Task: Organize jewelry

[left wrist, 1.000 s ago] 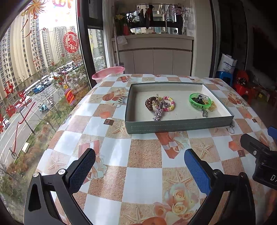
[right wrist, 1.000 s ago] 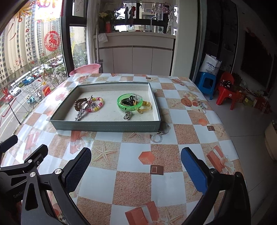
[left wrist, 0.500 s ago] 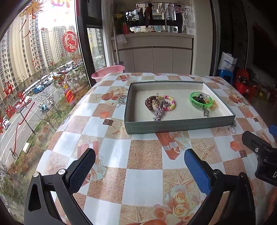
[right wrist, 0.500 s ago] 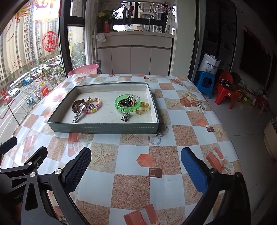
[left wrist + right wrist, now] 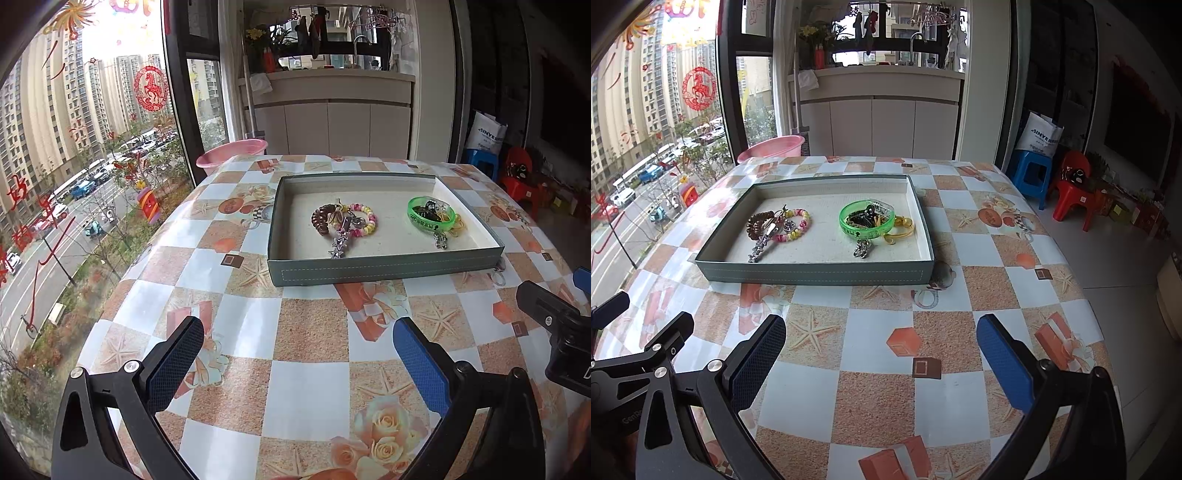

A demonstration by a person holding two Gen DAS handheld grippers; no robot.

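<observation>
Lettering "SINYE" shows on a white bag (image 5: 1042, 138) by the blue stool (image 5: 1030, 177) off the table's far right corner. On the checked oilcloth table (image 5: 310, 332), a shallow grey tray (image 5: 384, 271) holds a brown coil band (image 5: 323, 220), a pink-yellow bead bracelet (image 5: 365, 221) and, toward its right edge, a green translucent bangle (image 5: 430, 218) with unreadable print. Left gripper (image 5: 295, 354) and right gripper (image 5: 881, 350) both gape wide, empty, near the table's front edge, well apart from the tray.

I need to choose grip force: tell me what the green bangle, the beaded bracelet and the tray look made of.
Green bangle: translucent glossy plastic or resin, since light passes through it.
Beaded bracelet: smooth pink and yellow beads, probably plastic or glass; too small to tell.
Tray: stiff grey-green board with a matte or leatherette-looking wrap and a stitched line along the front wall; pale, felt-like floor.
</observation>
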